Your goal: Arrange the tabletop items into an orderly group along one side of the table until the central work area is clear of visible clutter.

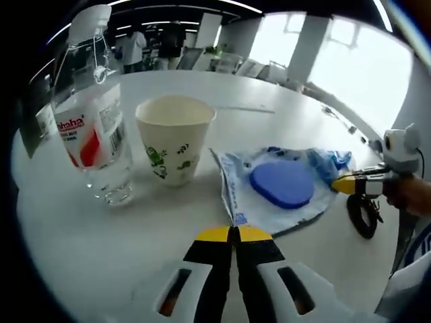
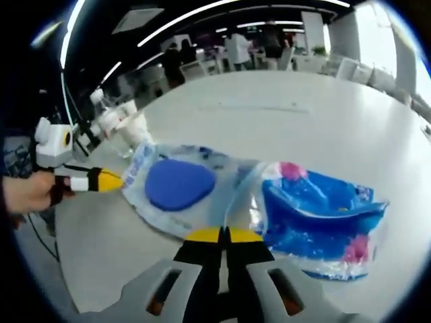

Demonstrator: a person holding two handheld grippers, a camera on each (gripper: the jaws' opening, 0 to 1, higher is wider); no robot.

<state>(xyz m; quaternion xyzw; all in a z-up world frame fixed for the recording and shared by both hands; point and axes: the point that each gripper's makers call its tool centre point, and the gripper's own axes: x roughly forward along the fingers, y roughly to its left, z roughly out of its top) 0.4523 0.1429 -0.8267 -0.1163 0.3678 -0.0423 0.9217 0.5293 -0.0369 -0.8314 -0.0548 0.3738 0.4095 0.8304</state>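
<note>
In the left gripper view, the left gripper [image 1: 235,233] has its two yellow-tipped jaws pressed together on the near edge of a crinkly clear plastic bag with blue print [image 1: 269,202], so it is pinching the bag, probably to drag it to one side. A flat blue oval pad [image 1: 283,183] lies inside that bag. Just to the left stand a cream paper cup with green pictures [image 1: 174,138] and a clear plastic water bottle with a red label [image 1: 91,114], both upright and close together on the round white table [image 1: 135,242], like the start of a tidy group. The right gripper [image 1: 347,183] comes in from the right, held by a hand, touching the bag's far edge. In the right gripper view, the right gripper [image 2: 224,235] is also closed, nipping the bag's edge [image 2: 236,192]. The blue pad [image 2: 180,184] sits in the bag's left half; the right half is bright blue and pink. The left gripper [image 2: 108,180] reaches in level from the left, held in a hand [image 2: 30,192].
</note>
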